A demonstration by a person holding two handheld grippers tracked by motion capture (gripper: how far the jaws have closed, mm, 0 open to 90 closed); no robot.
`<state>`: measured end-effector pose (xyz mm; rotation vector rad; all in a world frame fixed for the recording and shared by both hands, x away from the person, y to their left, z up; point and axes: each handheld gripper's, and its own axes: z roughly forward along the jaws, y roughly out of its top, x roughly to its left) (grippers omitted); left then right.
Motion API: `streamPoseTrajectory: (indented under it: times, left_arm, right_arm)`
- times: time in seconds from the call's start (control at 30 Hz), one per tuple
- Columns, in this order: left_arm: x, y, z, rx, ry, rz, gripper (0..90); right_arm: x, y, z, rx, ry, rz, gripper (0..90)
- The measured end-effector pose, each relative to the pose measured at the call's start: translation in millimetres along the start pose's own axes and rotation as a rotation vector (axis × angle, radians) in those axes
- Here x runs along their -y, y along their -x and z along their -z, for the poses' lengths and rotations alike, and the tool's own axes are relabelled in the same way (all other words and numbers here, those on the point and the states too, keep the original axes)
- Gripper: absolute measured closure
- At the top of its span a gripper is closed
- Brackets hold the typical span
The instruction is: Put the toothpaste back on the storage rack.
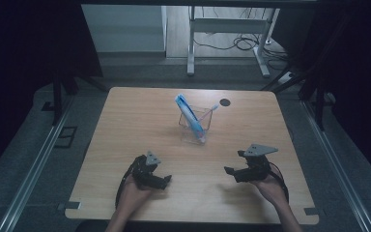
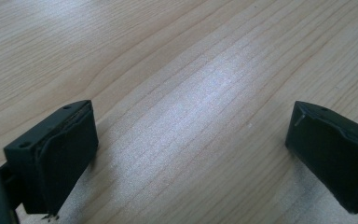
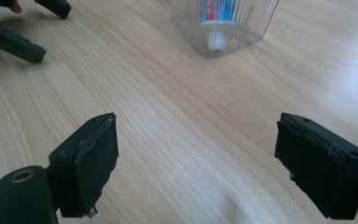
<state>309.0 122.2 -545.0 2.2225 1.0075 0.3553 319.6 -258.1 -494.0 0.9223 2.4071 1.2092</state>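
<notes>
Both hand-held grippers, left [image 1: 166,179] and right [image 1: 229,170], gape over bare tabletop [image 1: 125,125], apparently near its edge.

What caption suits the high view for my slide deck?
Two open claws, left and right, rest near a clear cup holding toothpaste and toothbrush.

I see the cup [image 1: 194,126] mid-table [image 1: 125,125], a tube [image 1: 189,114] and toothbrush [image 1: 208,113] in it; my left gripper [image 1: 160,176] and right gripper [image 1: 235,162] sit nearer me, either side.
</notes>
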Motion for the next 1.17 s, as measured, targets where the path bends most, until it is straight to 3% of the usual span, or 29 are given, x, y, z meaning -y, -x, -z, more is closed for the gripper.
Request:
streamPoseTrajectory:
  times: [0.47,0.63,0.93,1.17]
  left_arm:
    - [0.2,0.6,0.2,-0.003,-0.001,0.006,2.4]
    - [0.2,0.4,0.3,-0.003,-0.001,0.003,2.5]
    - [0.2,0.5,0.3,-0.004,-0.001,0.003,2.5]
    - [0.2,0.5,0.3,-0.004,-0.002,0.002,2.5]
  right_arm:
    - [27.2,-3.0,3.9,0.012,-0.012,-0.037,13.0]
    - [35.0,-4.9,-0.4,0.017,-0.04,-0.039,13.0]
    - [48.3,-7.2,-14.6,0.016,-0.11,-0.018,12.3]
    - [49.1,-9.4,-15.9,0.03,-0.114,0.002,12.6]
